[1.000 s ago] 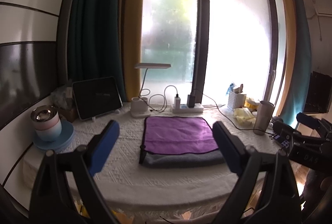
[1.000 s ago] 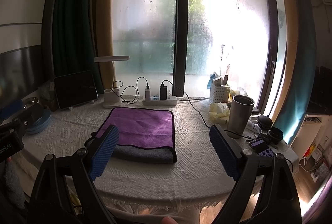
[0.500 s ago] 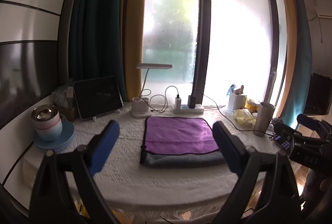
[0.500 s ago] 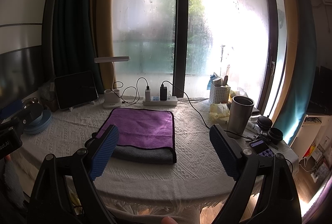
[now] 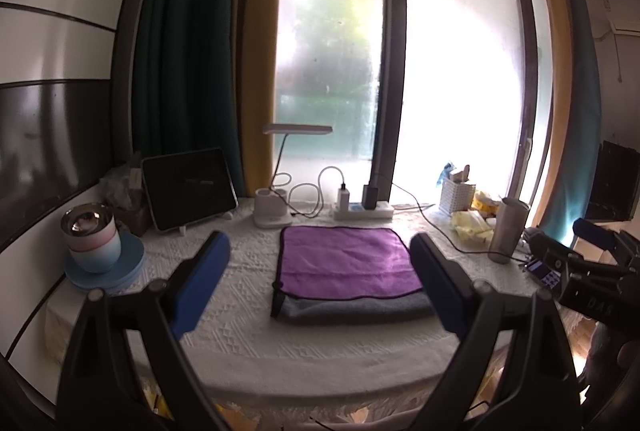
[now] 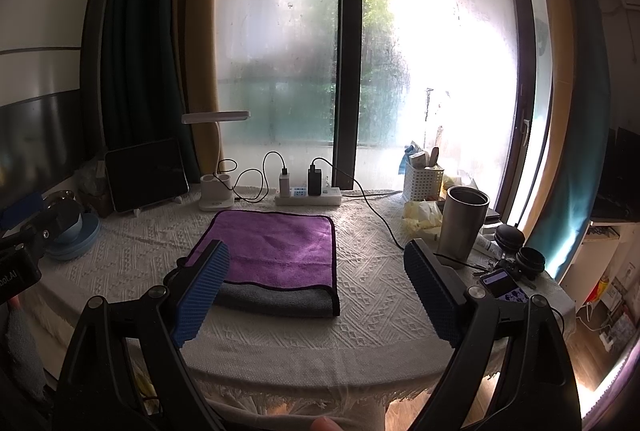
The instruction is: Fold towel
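A folded towel [image 5: 344,263], purple on top with a grey layer showing at its near edge, lies flat in the middle of the white-clothed table [image 5: 240,335]. It also shows in the right wrist view [image 6: 276,251]. My left gripper [image 5: 320,287] is open and empty, held back from the table's near edge, its blue pads [image 5: 200,283] framing the towel. My right gripper [image 6: 316,291] is open and empty too, held in front of the table, with its left pad [image 6: 200,291] overlapping the towel's near left corner in the image.
At the back stand a tablet [image 5: 188,187], a desk lamp [image 5: 276,207] and a power strip [image 5: 364,209] with cables. Stacked bowls [image 5: 94,243] sit left. A steel tumbler [image 6: 464,227], white basket [image 6: 422,181], phone [image 6: 502,283] and lens caps sit right.
The left wrist view has drifted very slightly; the towel and both grippers stand as before, both open.
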The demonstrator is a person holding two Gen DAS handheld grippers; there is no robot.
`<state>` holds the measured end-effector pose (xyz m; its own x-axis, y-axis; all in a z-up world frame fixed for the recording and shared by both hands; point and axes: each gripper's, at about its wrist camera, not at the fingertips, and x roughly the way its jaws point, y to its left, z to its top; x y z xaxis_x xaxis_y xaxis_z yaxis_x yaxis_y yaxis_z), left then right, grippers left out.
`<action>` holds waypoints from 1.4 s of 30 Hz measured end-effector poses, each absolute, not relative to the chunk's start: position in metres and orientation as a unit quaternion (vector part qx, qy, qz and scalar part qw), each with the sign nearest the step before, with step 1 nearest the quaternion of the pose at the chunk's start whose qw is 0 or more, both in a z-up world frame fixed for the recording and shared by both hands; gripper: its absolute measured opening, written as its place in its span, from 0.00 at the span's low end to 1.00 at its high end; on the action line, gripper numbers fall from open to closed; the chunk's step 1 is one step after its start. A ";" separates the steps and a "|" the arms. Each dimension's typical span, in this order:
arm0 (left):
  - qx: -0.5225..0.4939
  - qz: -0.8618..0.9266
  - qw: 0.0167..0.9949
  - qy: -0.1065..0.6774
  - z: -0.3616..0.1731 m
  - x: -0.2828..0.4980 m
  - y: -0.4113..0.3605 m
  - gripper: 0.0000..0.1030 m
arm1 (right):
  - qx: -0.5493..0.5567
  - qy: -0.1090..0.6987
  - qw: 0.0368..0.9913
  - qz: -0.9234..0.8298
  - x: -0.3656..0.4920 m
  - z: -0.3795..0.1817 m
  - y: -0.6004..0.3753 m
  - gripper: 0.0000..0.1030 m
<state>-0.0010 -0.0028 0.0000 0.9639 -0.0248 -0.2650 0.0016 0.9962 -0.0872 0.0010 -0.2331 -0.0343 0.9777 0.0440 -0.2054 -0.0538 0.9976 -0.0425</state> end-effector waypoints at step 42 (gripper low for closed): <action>-0.040 -0.003 0.950 0.309 -0.125 0.177 0.014 0.89 | -0.043 0.236 0.970 0.028 0.162 -0.108 -0.248 0.88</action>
